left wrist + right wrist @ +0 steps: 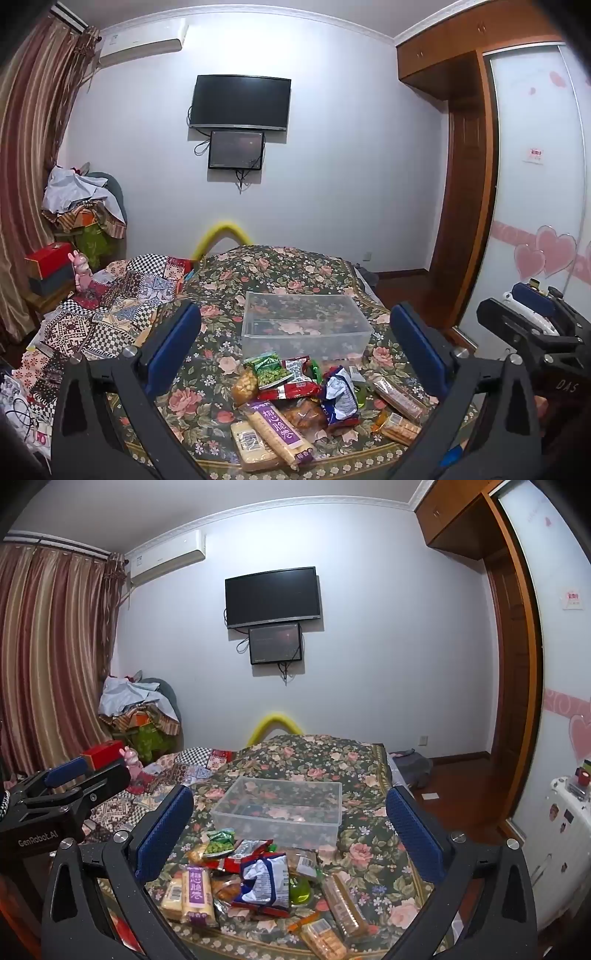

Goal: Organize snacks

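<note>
A pile of snack packets (295, 398) lies on the floral bedspread (280, 269) in front of an empty clear plastic box (306, 325). The pile holds a green pea bag (271, 371), a purple cracker pack (275, 428) and a blue-white bag (341, 395). My left gripper (295, 347) is open and empty above the pile. My right gripper (290, 830) is open and empty, also above the pile (258, 882), with the box (280, 808) just beyond. The right gripper shows at the right edge of the left wrist view (535, 325); the left shows in the right wrist view (59, 790).
A patchwork quilt (110, 306) covers the bed's left side. Clothes are heaped on a chair (85, 206) by the curtain. A wall TV (240, 101) hangs ahead. A wardrobe with sliding door (535, 184) stands at right, with wooden floor (461, 794) beside the bed.
</note>
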`<state>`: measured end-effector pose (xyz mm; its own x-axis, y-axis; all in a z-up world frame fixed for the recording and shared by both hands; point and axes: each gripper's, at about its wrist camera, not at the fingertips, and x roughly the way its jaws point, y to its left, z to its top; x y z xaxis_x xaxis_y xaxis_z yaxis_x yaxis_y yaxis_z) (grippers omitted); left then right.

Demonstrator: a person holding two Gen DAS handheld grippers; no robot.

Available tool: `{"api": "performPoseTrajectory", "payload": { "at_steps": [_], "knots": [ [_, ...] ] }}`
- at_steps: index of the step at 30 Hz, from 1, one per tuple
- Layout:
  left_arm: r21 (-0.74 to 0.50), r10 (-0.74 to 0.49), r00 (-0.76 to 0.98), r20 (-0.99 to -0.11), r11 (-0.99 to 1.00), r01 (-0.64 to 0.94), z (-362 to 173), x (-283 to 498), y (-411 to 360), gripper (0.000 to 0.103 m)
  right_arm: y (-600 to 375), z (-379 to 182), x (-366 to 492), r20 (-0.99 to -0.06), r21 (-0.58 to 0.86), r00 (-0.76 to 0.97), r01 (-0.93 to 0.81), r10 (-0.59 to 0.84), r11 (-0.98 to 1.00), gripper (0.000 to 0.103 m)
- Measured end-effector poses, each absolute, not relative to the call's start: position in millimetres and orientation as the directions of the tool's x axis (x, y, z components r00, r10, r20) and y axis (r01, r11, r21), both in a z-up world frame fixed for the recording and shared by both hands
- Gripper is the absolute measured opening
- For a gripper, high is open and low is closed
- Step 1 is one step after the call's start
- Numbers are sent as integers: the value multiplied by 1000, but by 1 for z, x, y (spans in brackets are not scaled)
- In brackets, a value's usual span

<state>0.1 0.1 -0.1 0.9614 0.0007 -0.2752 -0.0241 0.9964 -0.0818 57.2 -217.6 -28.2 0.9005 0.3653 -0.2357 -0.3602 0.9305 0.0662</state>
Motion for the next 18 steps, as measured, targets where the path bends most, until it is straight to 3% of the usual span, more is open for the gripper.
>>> {"api": "performPoseTrajectory", "payload": {
  "at_steps": [18],
  "knots": [
    [-84,-1,959,-283,996,-24,-3,-2,2,103,-219,-27,56,-234,69,900,-363,369,929,103]
  ]
}}
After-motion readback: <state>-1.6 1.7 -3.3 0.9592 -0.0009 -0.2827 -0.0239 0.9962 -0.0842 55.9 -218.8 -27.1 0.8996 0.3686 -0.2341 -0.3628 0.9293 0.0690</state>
